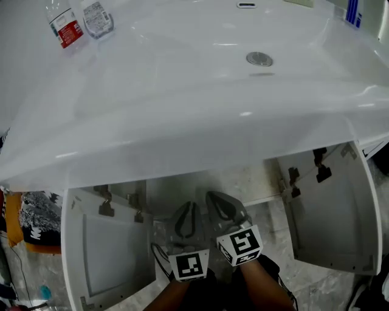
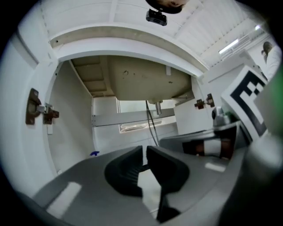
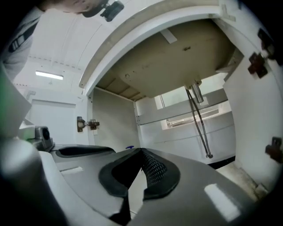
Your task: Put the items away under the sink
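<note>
Grippers sit side by side low in the head view, both pointing into the open cabinet under the sink. Left gripper [image 2: 144, 150]: dark ribbed rubber pads drawn in to a thin slit at the tips, nothing between them. Right gripper [image 3: 141, 151]: dimpled black pads meet at the tips, also empty. Bodies are smooth grey plastic, each with a marker cube [image 1: 193, 265] at the rear.

Cabinet: white panel doors swung wide, left door [image 1: 103, 255] and right door [image 1: 340, 212], with dull metal hinges [image 1: 106, 208]. Inside, two thin braided hoses [image 3: 199, 123] hang from the underside of the basin. A small blue object [image 2: 94, 153] lies at the back; too small to identify. The cabinet floor is mostly hidden behind the gripper bodies.

Above is the sink [image 1: 182, 103], glossy white and rounded, with a metal drain [image 1: 259, 59].

Task items: red-labelled bottle [image 1: 64, 24] and clear bottle [image 1: 97, 18], both thin plastic, stand close together on the sink's top at far upper left. Their upper parts are cut off by the frame edge. They are well apart from both grippers, above them and to the left, and neither gripper view shows them.
</note>
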Motion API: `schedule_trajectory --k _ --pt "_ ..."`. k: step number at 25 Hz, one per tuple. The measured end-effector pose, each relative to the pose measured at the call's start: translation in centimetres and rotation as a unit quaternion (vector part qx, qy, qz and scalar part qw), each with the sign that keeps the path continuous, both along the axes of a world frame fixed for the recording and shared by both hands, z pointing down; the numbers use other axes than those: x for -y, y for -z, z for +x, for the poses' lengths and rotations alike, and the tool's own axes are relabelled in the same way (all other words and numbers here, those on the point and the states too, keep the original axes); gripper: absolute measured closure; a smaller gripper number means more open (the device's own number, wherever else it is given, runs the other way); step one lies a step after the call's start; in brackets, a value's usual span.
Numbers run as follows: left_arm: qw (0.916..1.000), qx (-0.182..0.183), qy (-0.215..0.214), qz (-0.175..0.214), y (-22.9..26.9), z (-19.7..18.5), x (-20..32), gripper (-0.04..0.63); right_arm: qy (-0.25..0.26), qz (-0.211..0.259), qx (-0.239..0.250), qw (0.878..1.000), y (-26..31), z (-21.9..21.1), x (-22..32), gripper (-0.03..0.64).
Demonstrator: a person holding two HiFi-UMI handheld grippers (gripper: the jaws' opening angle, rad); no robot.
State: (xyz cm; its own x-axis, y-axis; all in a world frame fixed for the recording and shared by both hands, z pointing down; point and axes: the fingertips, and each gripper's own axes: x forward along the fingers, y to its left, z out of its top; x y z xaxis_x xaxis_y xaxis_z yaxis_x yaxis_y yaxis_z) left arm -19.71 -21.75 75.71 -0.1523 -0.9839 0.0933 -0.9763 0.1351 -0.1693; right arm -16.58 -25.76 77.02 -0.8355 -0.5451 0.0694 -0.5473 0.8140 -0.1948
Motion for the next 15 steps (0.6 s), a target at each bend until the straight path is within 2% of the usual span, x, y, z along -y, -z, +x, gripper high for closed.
schedule_trajectory --k 1,3,7,12,15 --pt "0.9999 0.000 0.001 -0.012 0.8 0.6 -0.8 0.569 -0.001 -0.002 -0.002 1.000 1.2 0.4 -0.7 0.618" --pt "0.9995 -0.006 -0.004 -0.031 2.8 1.8 -1.8 0.582 -0.002 -0.007 -0.019 1.000 3.5 1.3 -2.0 0.618" --pt "0.9972 -0.044 -0.017 -0.059 8.7 4.0 -3.0 0.583 -0.020 -0.019 -0.042 0.999 9.3 3.7 -3.7 0.618" --pt "0.9920 -0.061 -0.029 -0.106 17.1 6.3 -4.5 0.584 -0.053 -0.059 -0.068 0.995 17.4 7.0 -5.5 0.618" --pt "0.9894 -0.070 -0.031 -0.124 22.8 6.9 -5.3 0.583 -0.054 -0.074 -0.084 0.992 23.0 8.2 -6.7 0.618"
